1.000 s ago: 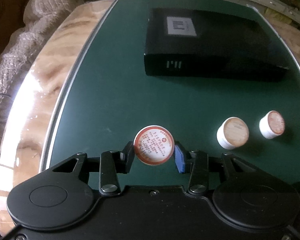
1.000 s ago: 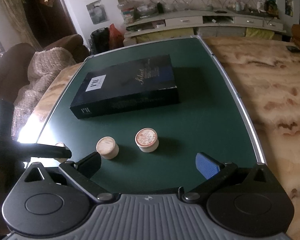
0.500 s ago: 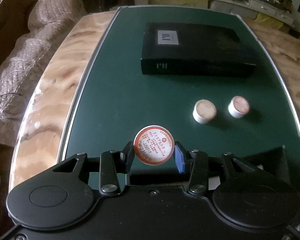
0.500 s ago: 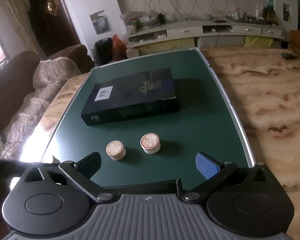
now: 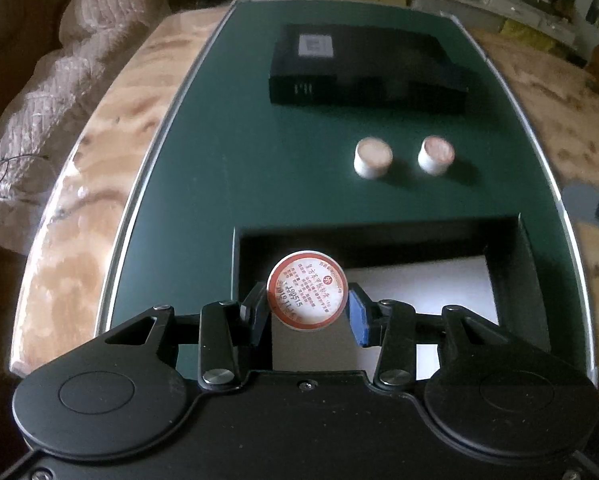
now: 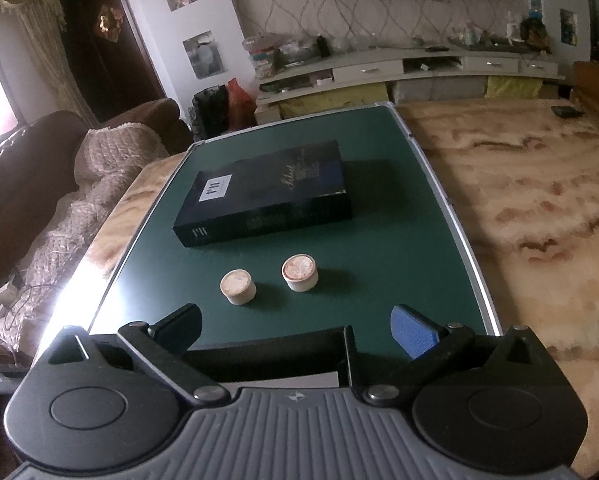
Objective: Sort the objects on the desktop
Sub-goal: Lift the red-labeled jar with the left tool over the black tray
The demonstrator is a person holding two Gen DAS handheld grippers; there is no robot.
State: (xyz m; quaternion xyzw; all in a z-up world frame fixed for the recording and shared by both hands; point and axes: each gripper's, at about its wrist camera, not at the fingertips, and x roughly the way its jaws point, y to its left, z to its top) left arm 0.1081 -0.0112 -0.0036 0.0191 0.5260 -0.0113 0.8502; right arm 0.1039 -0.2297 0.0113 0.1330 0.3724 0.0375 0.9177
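Over the black box [image 5: 503, 240] at 6 o'clock, left claw [image 5: 306, 307] pinches a round labelled jar [image 5: 306, 290], next lower and release; right claw [image 6: 295, 330] spread, empty.

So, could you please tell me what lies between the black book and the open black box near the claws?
Two small white jars stand side by side on the green mat between the book and the box, clearest in the right wrist view.

Window glare left; fisheye edges, blurred
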